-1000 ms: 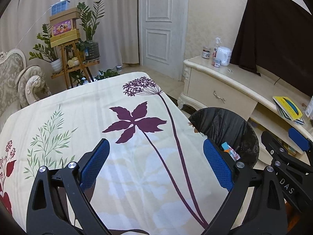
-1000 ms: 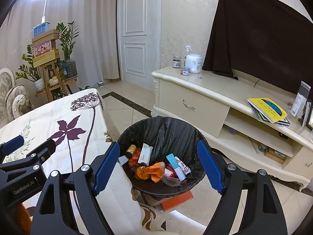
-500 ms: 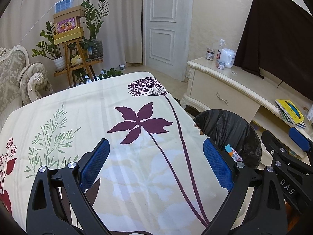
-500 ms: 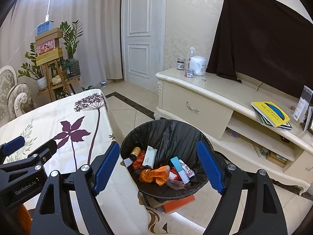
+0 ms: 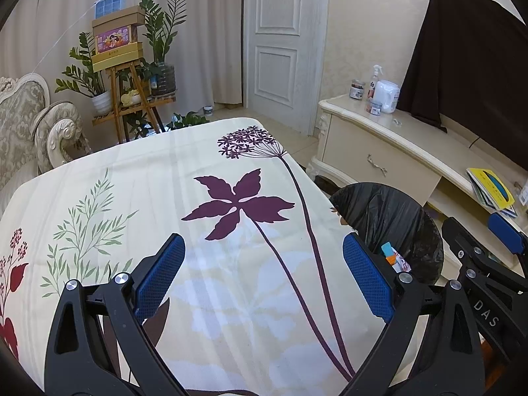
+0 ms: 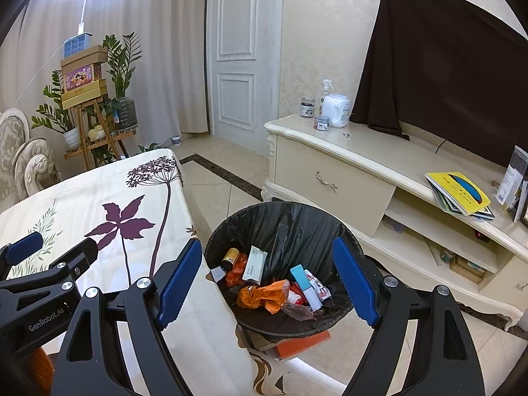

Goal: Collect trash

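Both grippers are spread wide with nothing in them: the left gripper [image 5: 262,277] hangs over the flowered tablecloth [image 5: 198,171], the right gripper [image 6: 267,277] over the trash bin [image 6: 290,227]. That black-lined bin sits on the floor right at the table's edge, with trash [image 6: 264,297] like an orange wrapper, a small bottle and cartons piled inside.

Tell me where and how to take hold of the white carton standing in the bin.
Take the white carton by its upper end, from above. It stands tilted against the liner of the bin, its top clear while its foot is buried among the orange wrapper and other trash. Its broad flat faces probably suit the right claw, now open above the bin.
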`<state>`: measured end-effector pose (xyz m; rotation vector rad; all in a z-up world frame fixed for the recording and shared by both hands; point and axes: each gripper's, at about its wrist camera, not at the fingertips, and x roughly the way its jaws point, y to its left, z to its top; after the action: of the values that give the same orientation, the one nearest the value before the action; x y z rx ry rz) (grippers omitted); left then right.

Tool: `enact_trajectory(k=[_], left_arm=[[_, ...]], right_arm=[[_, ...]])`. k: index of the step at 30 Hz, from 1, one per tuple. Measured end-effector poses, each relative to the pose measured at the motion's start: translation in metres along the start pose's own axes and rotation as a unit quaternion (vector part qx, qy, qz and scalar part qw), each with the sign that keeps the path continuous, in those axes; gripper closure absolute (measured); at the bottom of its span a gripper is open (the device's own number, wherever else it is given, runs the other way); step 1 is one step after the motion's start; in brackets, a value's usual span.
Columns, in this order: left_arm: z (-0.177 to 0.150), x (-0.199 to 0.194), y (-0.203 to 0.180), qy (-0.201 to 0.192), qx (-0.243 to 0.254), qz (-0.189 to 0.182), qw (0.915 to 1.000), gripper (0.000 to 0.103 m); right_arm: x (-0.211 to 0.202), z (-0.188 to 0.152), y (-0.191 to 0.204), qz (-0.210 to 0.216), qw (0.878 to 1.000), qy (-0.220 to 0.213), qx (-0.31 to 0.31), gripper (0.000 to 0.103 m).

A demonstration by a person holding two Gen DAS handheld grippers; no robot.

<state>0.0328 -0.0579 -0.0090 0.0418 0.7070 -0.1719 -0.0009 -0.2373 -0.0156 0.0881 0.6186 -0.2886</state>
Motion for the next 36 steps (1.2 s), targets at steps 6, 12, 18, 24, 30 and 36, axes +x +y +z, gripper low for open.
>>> enact_trajectory(k=[6,12,18,24,30,36], left_arm=[[0.0002,-0.0001,-0.0001,0.000,0.000,0.000,1.0000,0.009],[0.0001,0.0000,-0.0002,0.000,0.000,0.000,1.0000,0.009],[0.0003,0.0003,-0.0008,0.000,0.002,-0.001,1.0000,0.009],[0.0007,0.0002,-0.0017,0.000,0.002,0.000,1.0000,0.009],[0.0021,0.0002,-0.0042,-0.001,0.004,0.001,1.0000,0.009],[0.0030,-0.0003,-0.0051,-0.003,0.004,0.002,1.0000,0.009]], right_arm=[[-0.0001,0.0000,-0.0005,0.001,1.000,0.000,0.000,0.024],[-0.0002,0.0000,-0.0006,0.000,1.000,0.000,0.000,0.024],[0.0000,-0.0002,-0.0003,0.000,1.000,0.000,0.000,0.024],[0.0000,-0.0003,-0.0005,0.001,1.000,0.000,0.000,0.024],[-0.0002,-0.0002,-0.0008,0.001,1.000,0.000,0.000,0.024],[-0.0002,-0.0003,-0.0008,0.000,1.000,0.001,0.001,0.024]])
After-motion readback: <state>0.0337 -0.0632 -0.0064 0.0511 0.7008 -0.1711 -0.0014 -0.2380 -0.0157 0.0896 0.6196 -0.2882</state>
